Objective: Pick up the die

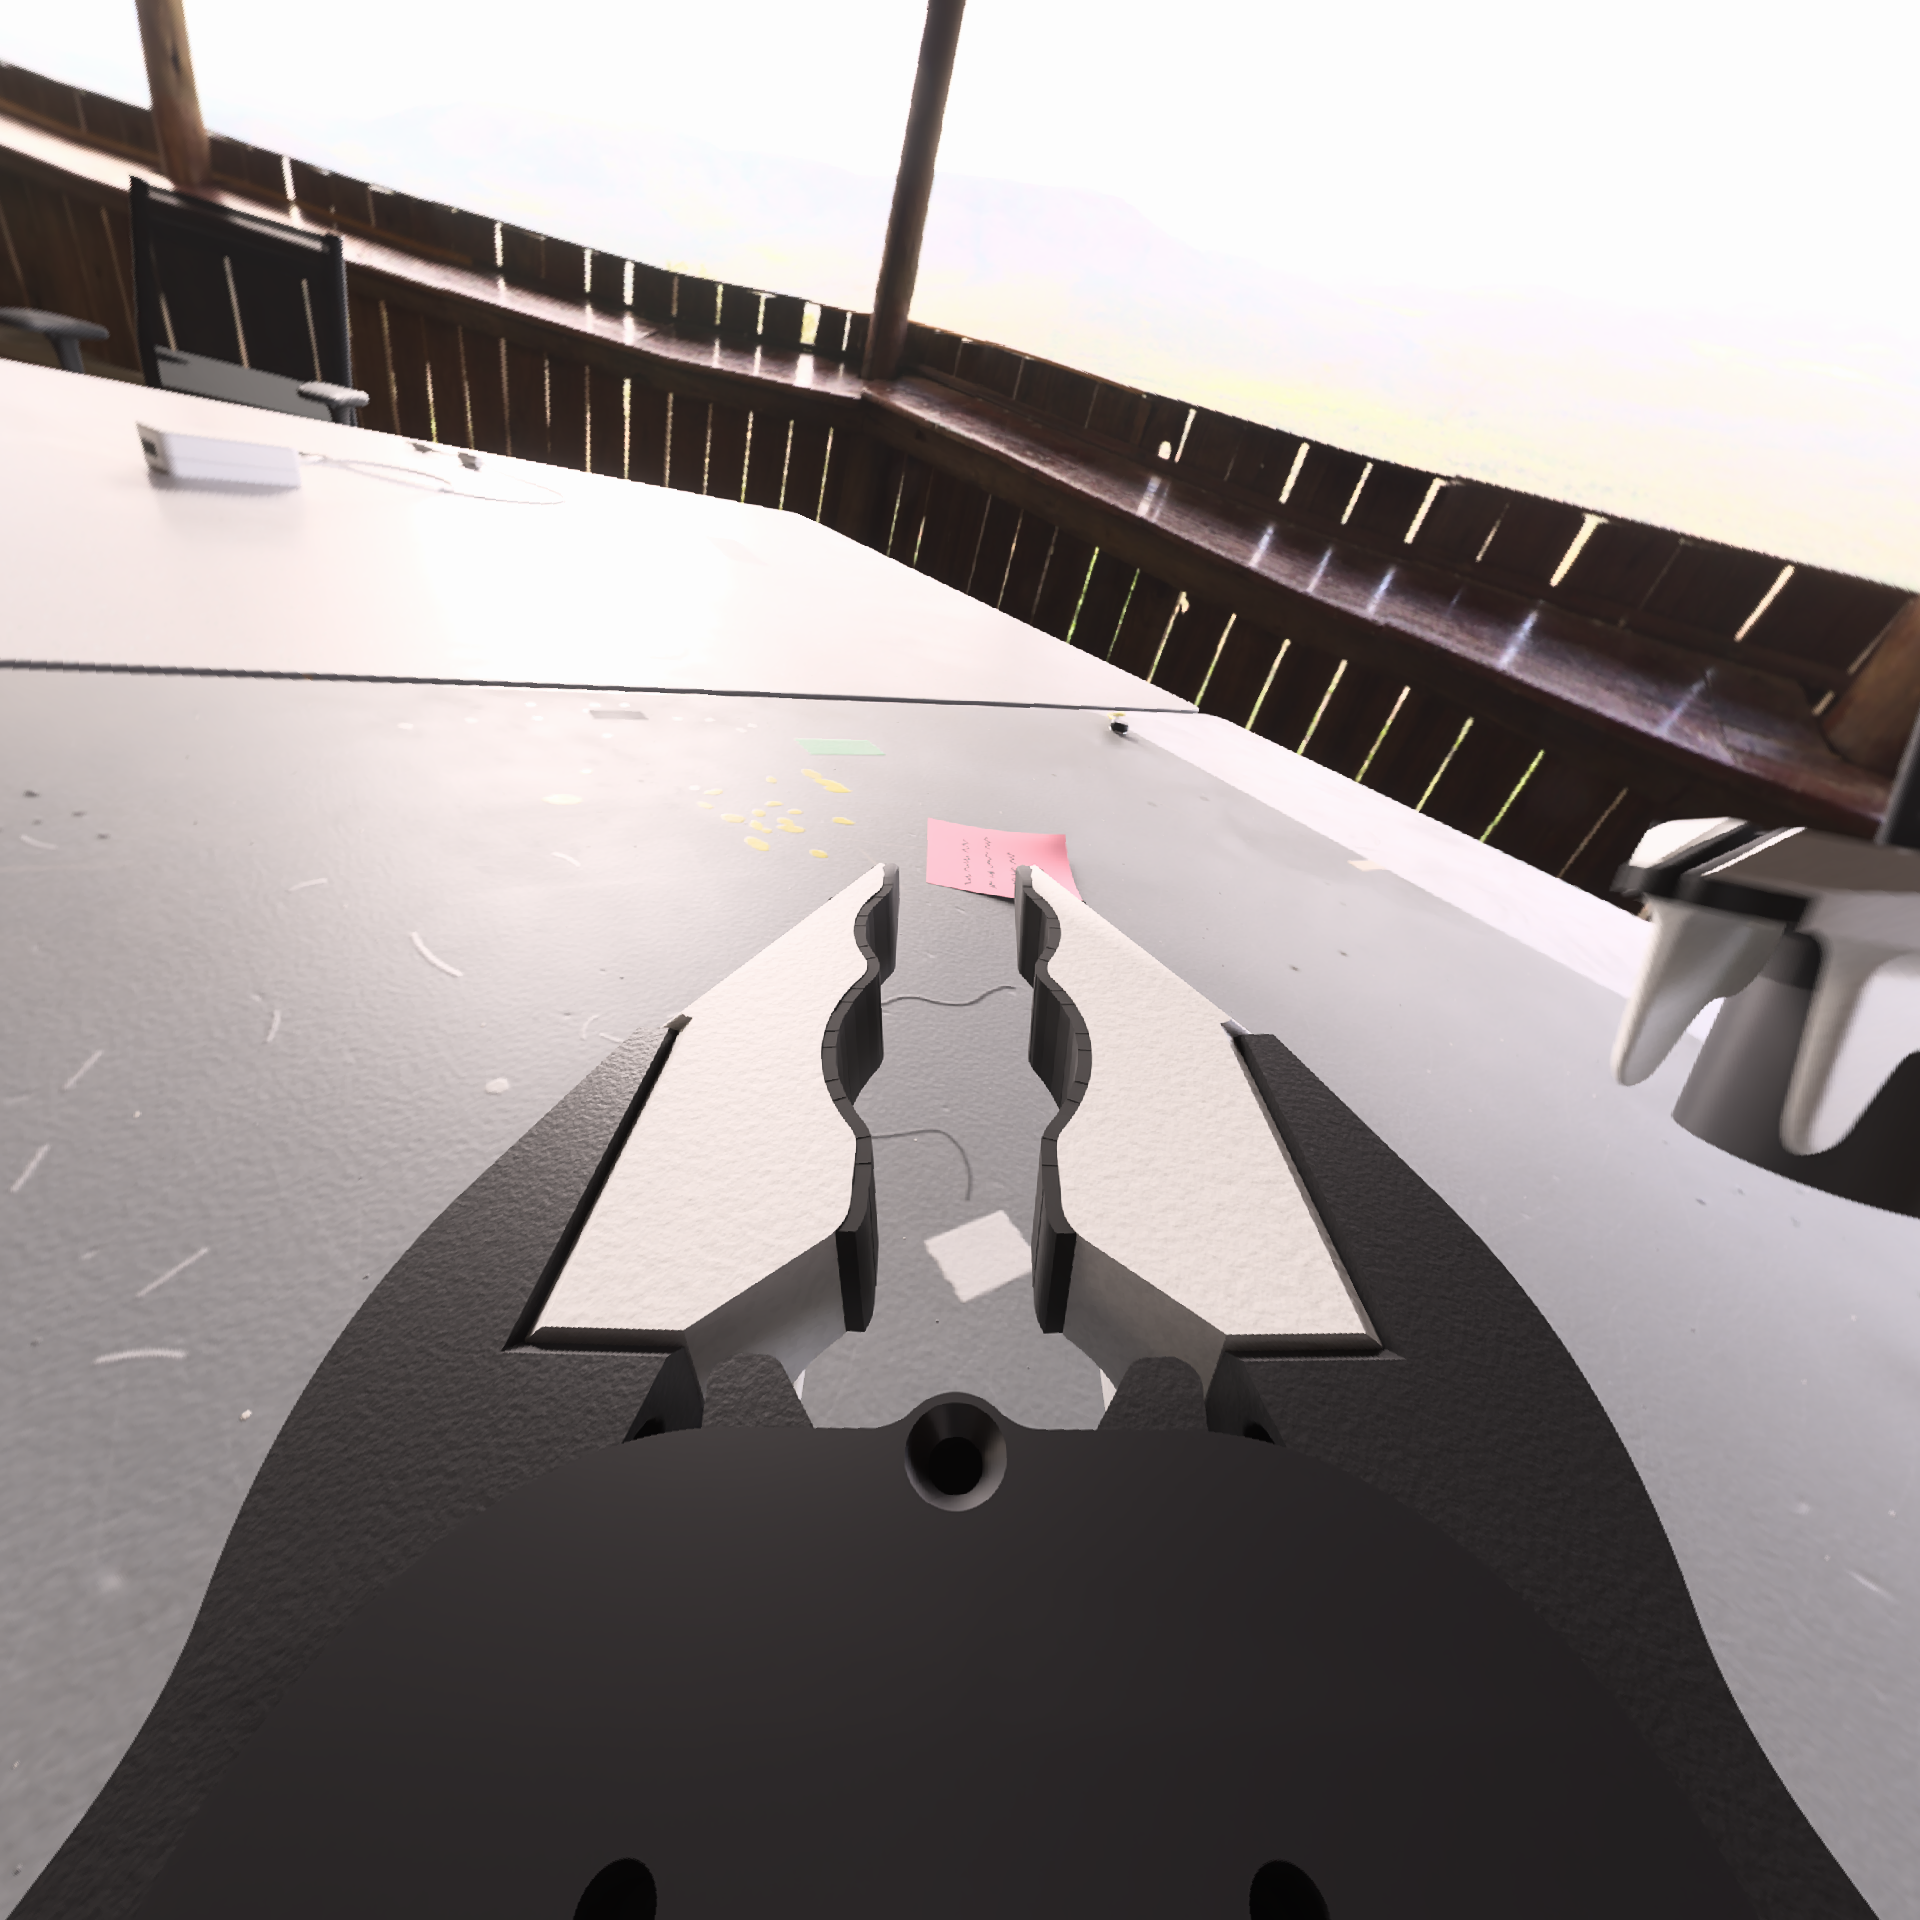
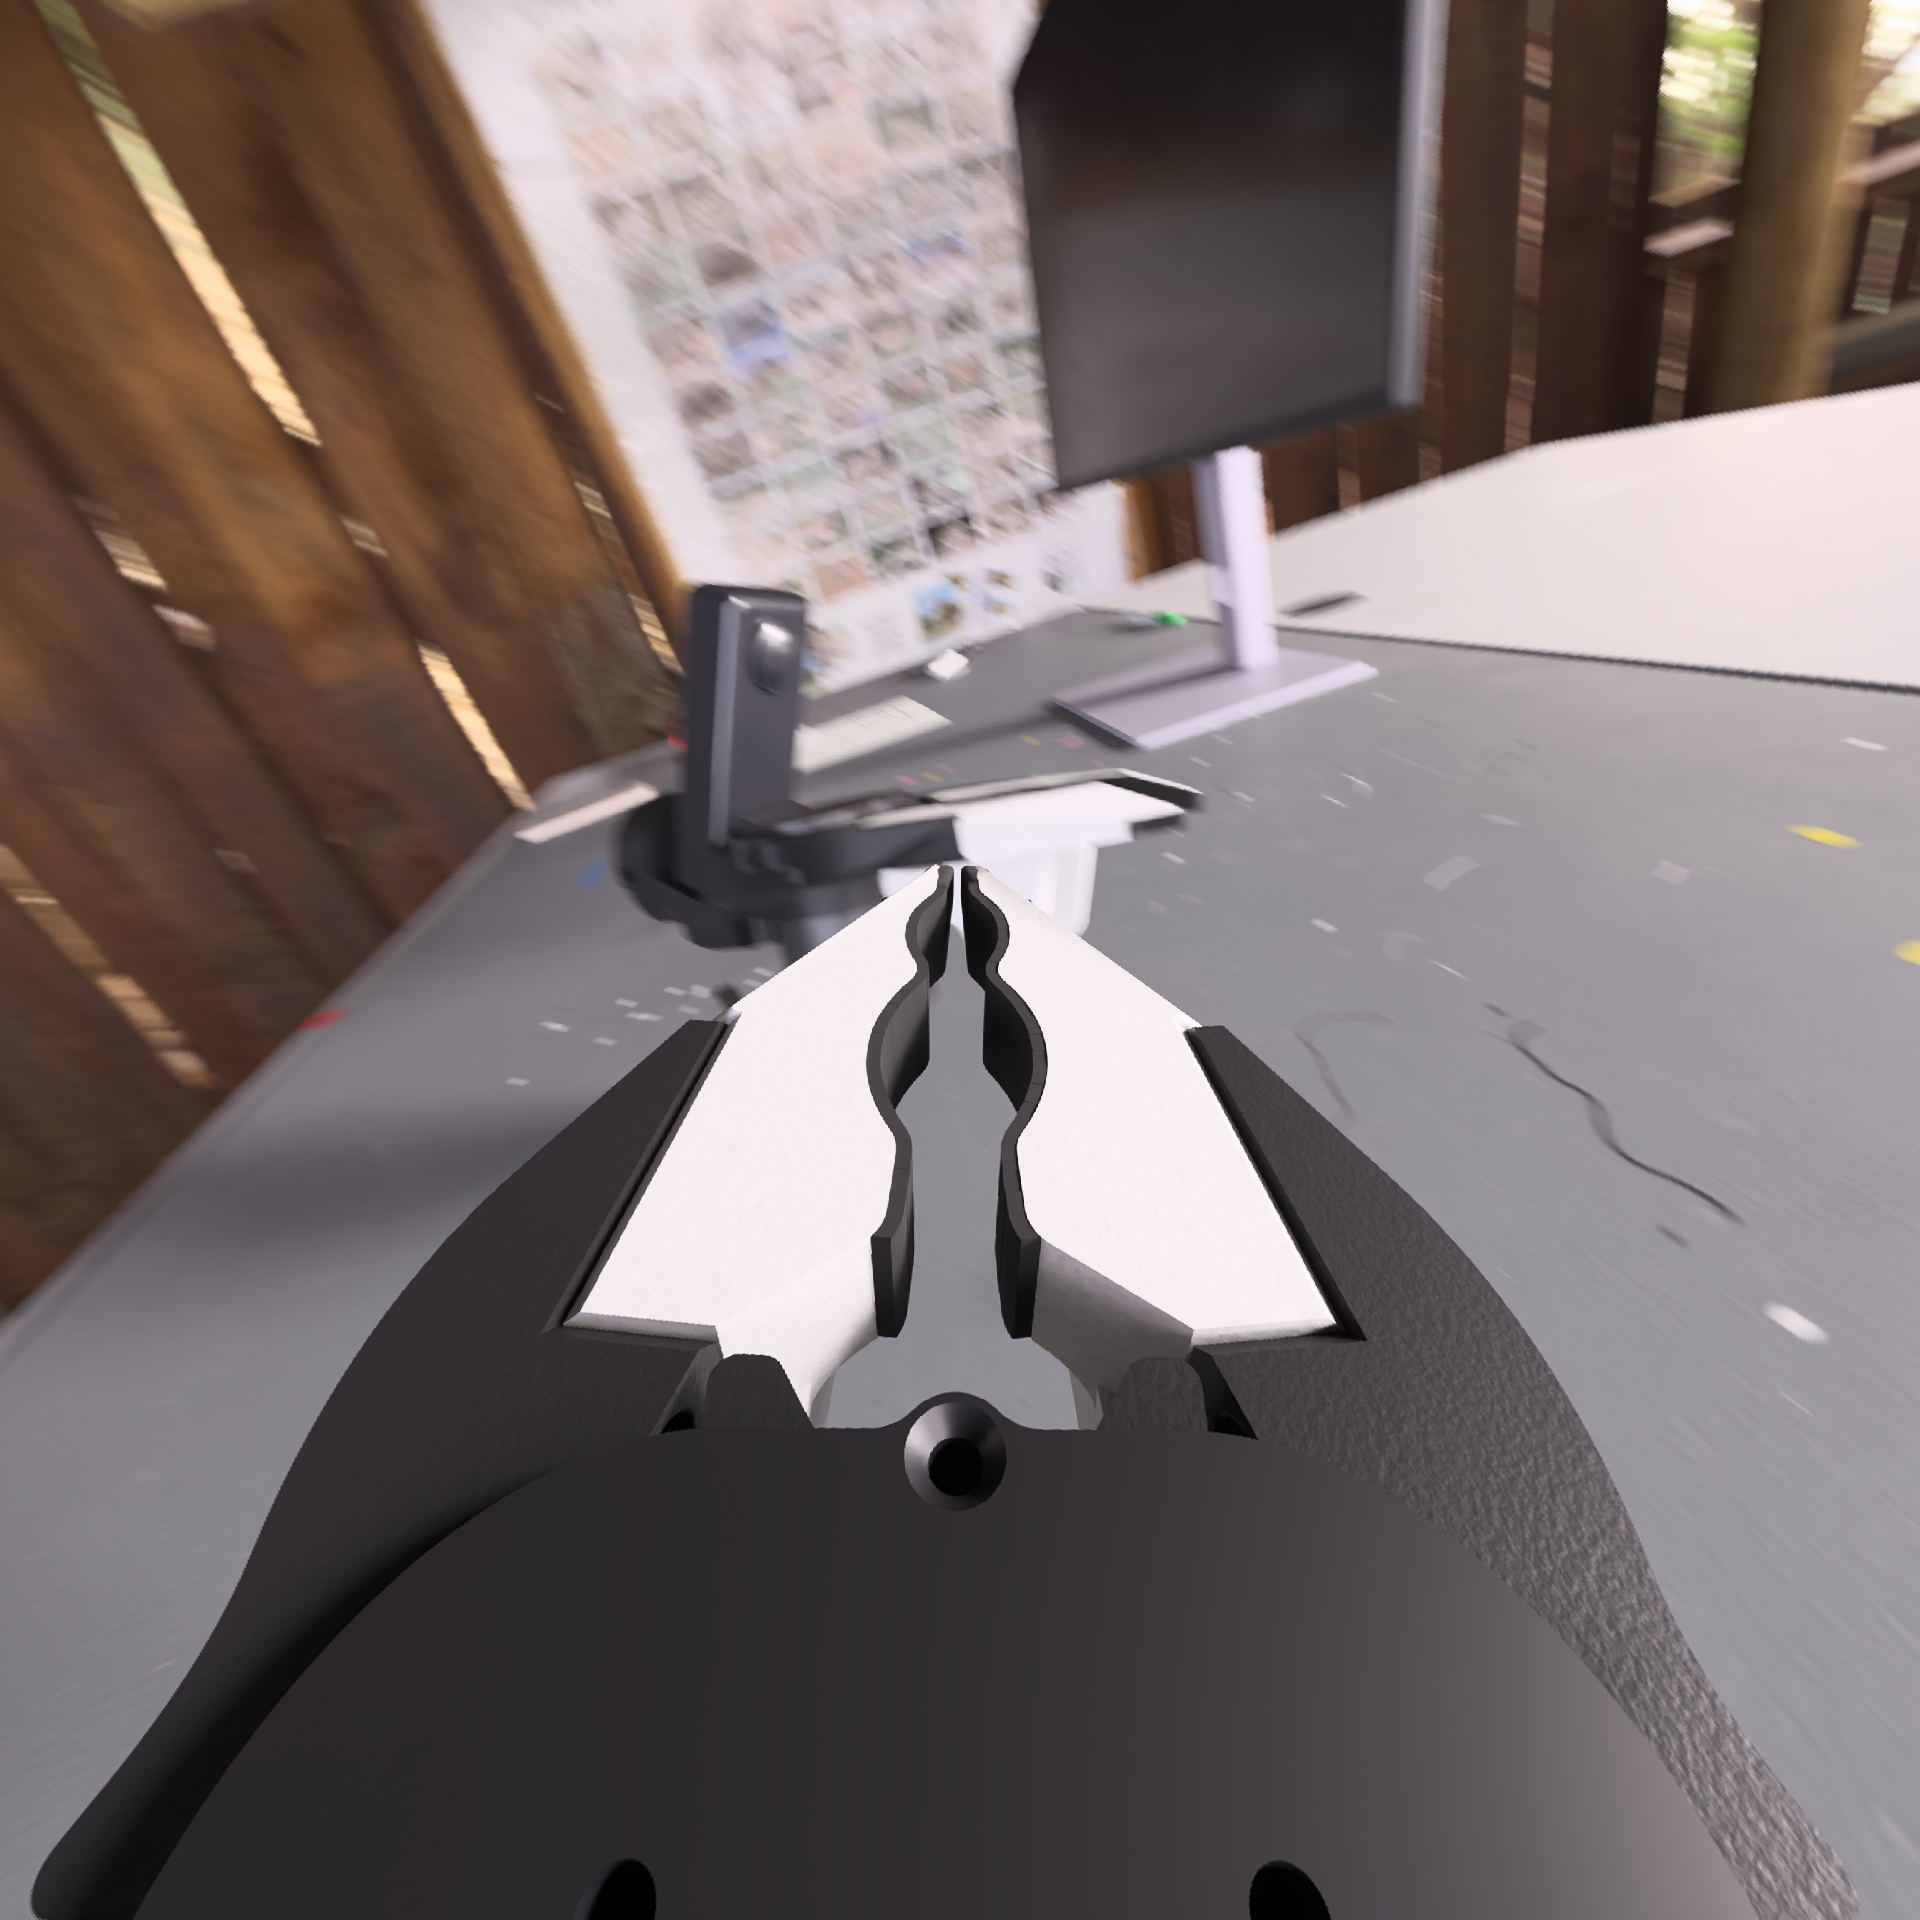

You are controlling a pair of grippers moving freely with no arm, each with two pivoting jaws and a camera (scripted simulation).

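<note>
I see no clear die in either view. A tiny dark object with a yellow spot (image 1: 1119, 726) sits far ahead at the seam of the grey table (image 1: 312, 987); it is too small to identify. My left gripper (image 1: 956, 878) is open and empty, low over the table, and points at a pink sticky note (image 1: 992, 854). My right gripper (image 2: 958, 878) is shut and empty, tilted over the same table. It also shows at the right edge of the left wrist view (image 1: 1735, 1081), fingers pointing down. The left gripper (image 2: 1039, 826) lies just beyond the right fingertips.
A green note (image 1: 840, 745) and yellow specks (image 1: 774, 821) lie past the pink note. A white table (image 1: 520, 582) adjoins behind, with a white box (image 1: 218, 457) and a chair (image 1: 239, 301). A monitor (image 2: 1226, 239) on a stand (image 2: 1216, 696) stands far off. Wooden railing borders the tables.
</note>
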